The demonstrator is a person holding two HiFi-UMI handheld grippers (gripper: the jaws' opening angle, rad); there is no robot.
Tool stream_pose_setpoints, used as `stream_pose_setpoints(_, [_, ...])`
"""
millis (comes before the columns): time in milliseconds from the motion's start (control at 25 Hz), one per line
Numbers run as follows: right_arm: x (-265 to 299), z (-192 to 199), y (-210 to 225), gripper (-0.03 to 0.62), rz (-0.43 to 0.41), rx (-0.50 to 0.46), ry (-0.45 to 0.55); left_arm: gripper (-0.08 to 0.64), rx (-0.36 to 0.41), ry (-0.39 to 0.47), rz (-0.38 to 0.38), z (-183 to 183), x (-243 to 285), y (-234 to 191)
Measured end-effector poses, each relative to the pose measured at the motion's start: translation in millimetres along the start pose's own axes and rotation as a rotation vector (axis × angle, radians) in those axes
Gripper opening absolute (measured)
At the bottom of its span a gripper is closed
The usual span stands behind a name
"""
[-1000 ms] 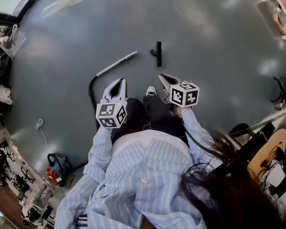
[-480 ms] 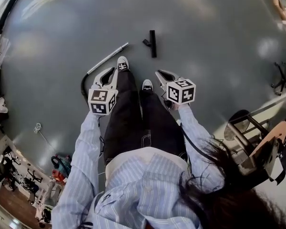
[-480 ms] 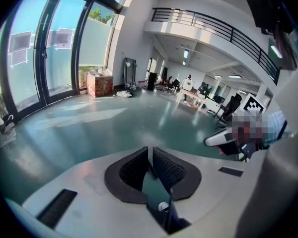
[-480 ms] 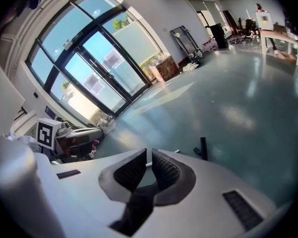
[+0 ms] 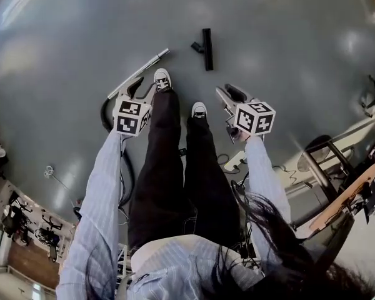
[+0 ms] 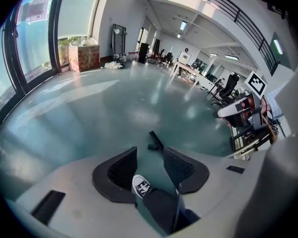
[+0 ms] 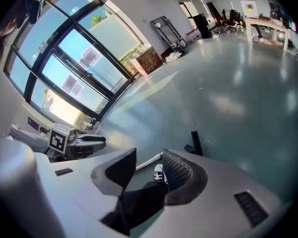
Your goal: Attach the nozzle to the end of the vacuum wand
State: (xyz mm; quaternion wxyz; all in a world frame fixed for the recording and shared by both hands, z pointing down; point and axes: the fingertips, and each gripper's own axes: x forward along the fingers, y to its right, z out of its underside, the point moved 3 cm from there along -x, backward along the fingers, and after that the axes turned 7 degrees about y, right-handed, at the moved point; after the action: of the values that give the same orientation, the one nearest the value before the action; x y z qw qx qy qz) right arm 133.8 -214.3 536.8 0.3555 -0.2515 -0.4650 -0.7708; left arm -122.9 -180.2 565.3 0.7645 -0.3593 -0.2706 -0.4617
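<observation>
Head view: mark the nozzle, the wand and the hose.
nozzle [image 5: 207,49], head view, middle of its long black bar.
wand [image 5: 147,67], head view, mid-length of the silver tube.
hose [image 5: 103,114], head view, black bend just past the wand's lower end.

A person in black trousers [image 5: 169,167] and a striped shirt [image 5: 162,270] stands on a glossy grey floor [image 5: 287,36], with the white-toed shoes [image 5: 162,79] set apart. A stool [image 5: 319,147] stands to the right. Tall windows [image 6: 35,29], a box [image 6: 83,57] and desks [image 6: 191,73] line the room's edges.
</observation>
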Motion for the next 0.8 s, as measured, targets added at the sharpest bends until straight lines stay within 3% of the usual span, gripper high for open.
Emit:
stream_pose_setpoints(240, [89, 23, 50, 0.187, 0.072, 0.027, -0.065, 0.146, 0.047, -0.124, 0.026, 37, 76, -70])
stream_pose_setpoints(400, [133, 49, 86, 0.216, 0.107, -0.042, -0.118, 0.146, 0.179, -0.147, 0.064, 73, 106, -76])
stream_pose_setpoints(560, [179, 75, 122, 0.224, 0.125, -0.087, -0.152, 0.146, 0.305, -0.19, 0.085, 137, 130, -77])
stream_pose_setpoints(640, [207, 85, 142, 0.225, 0.135, -0.125, -0.169, 0.146, 0.305, -0.192, 0.082, 167, 149, -85])
stream_pose_setpoints(800, [251, 111, 173, 0.23, 0.13, -0.202, -0.196, 0.146, 0.199, -0.159, 0.027, 206, 183, -108])
